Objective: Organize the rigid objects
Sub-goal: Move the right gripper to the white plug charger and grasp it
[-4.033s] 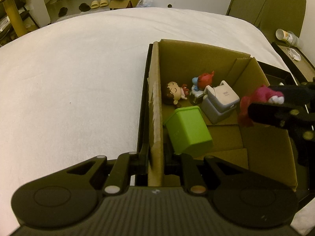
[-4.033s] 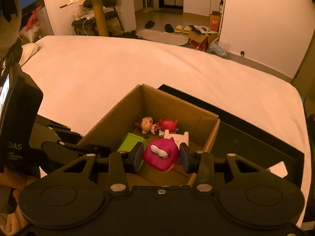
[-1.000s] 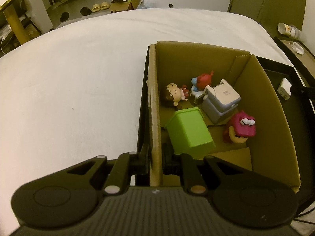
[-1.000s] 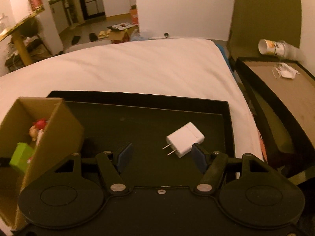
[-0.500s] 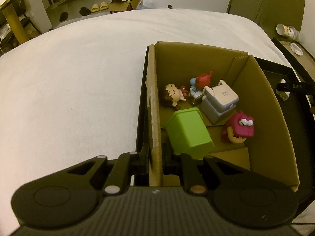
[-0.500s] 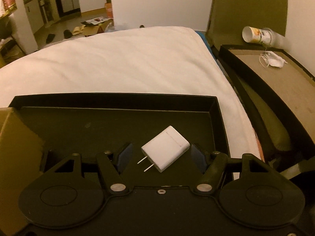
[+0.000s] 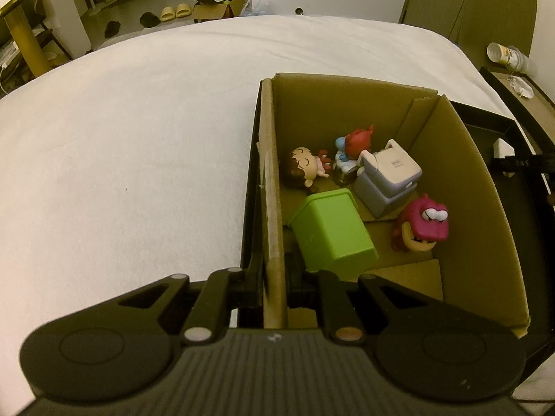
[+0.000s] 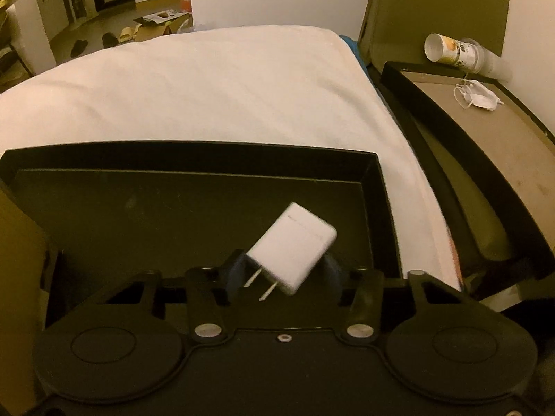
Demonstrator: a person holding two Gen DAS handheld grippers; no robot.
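Charger (image 8: 294,253) now between right gripper (image 8: 282,272) fingers.

L cam over box (image 7: 347,111); R over tray (image 8: 173,190).

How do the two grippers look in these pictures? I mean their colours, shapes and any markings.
Both are matte black. The left gripper has a ribbed body, two round discs at the sides, angular finger links, one silver pivot and one copper pivot. The right gripper has the same discs and links, two silver pivots, a small centre screw, and bluish pads inside its fingers. No cables or sleeves show.
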